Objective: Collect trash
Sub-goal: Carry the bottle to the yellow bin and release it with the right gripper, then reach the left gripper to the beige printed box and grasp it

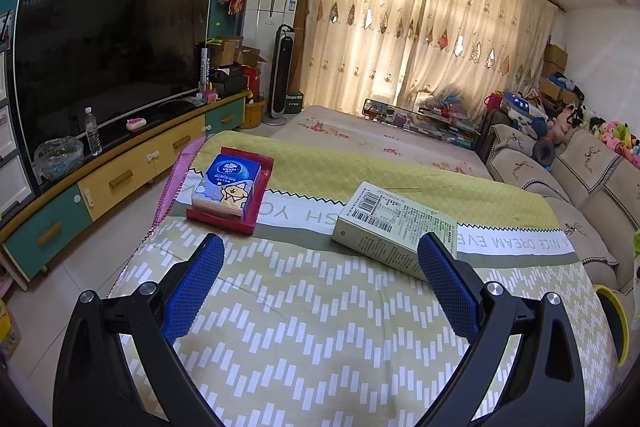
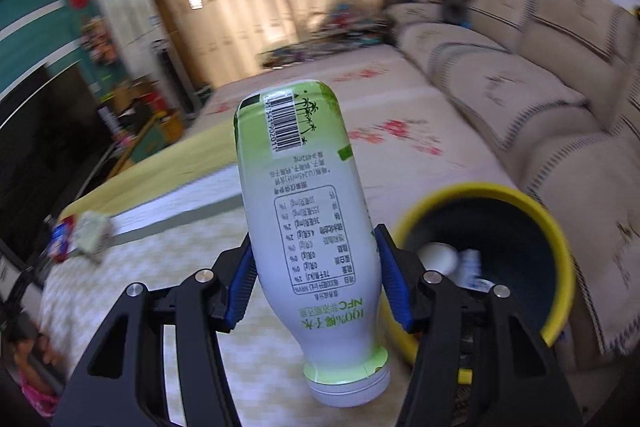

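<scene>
- The right tool [image 2: 316,281] grips a white-and-green drink bottle [image 2: 304,203] by its lower body, blue pads pressed to both sides, the white cap [image 2: 350,389] pointing toward the camera and the base away.
- Just right of the bottle stands a yellow-rimmed bin [image 2: 560,227] with a dark inside; a white ball-like item [image 2: 440,257] and a small pale wrapper [image 2: 470,267] lie in it.
- The left tool [image 1: 320,267] hangs over the patterned cloth [image 1: 320,327] of the counter, its blue fingers [image 1: 196,283] spread wide with nothing between them.
- A pale green carton [image 1: 394,229] lies flat on the cloth, its near end beside the left tool's right-hand finger; whether they touch cannot be told.
- Farther left, a blue tissue pack [image 1: 228,185] rests on a red packet [image 1: 258,195].
- The bin's yellow rim [image 1: 614,319] shows at the counter's right edge in the left wrist view.
- A television [image 1: 108,63], curtains [image 1: 420,39] and a sofa [image 1: 580,187] fill the room behind.
</scene>
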